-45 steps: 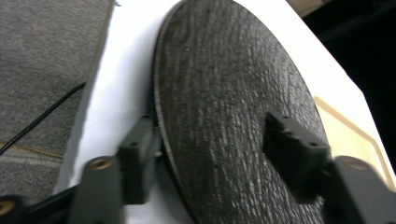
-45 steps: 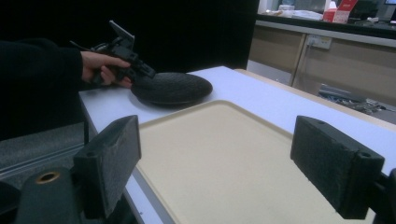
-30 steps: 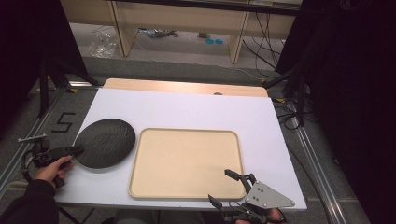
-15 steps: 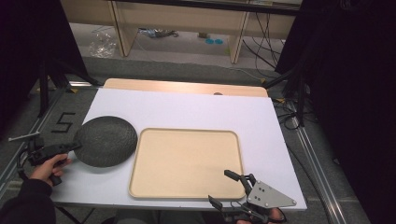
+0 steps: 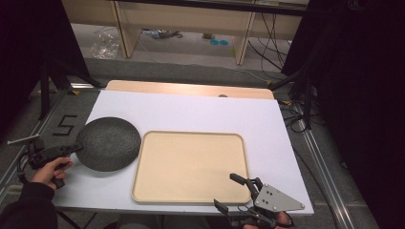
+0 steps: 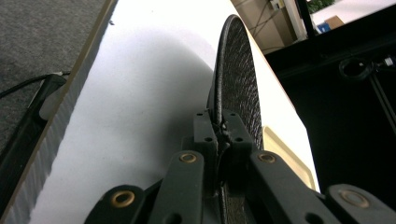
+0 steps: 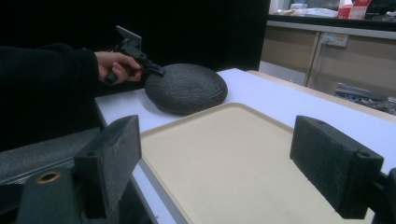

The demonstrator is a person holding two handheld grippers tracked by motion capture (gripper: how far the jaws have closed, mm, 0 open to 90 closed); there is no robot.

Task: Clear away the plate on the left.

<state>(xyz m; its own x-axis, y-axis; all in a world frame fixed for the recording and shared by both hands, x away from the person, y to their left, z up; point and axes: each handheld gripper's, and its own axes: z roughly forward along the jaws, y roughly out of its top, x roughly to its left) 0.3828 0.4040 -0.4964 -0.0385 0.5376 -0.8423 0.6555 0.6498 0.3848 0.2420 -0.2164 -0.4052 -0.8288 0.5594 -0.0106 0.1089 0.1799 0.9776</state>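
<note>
Clearly the dark, rough-textured round plate (image 5: pixel 107 143) is the thing being handled: it sits toward the left side of the white table (image 5: pixel 191 109), its right rim just beside or slightly over the left edge of the beige tray (image 5: pixel 191 167). In the left gripper view the plate (image 6: pixel 236 88) appears edge-on with its near rim running between the two black fingers (image 6: pixel 205 135), which are pressed together on it. From the right gripper view the plate (image 7: pixel 185 87) looks tilted, its far side raised off the table where the left gripper (image 7: pixel 154 70) grips the rim.

The left gripper (image 5: pixel 71 149) comes in from the table's left edge, held by a hand (image 5: pixel 50 169) in a dark sleeve (image 5: pixel 24 205); part of the hand and gripper hangs beyond the table edge.

The tray is rectangular with rounded corners and a low raised rim, lying in the near middle of the table with nothing on it. The right gripper (image 5: pixel 232 191) hovers at the tray's near right corner, a grey three-cornered plate on top; its fingers (image 7: pixel 109 161) stand wide apart with nothing between them, and the tray (image 7: pixel 233 163) shows in the gap.

On the floor left of the table a "5" (image 5: pixel 64 125) is marked in black. Beyond the table stand wooden shelving legs (image 5: pixel 241 33), a clear plastic bag (image 5: pixel 107 45), small blue discs (image 5: pixel 217 42) and loose cables (image 5: pixel 272 33).
</note>
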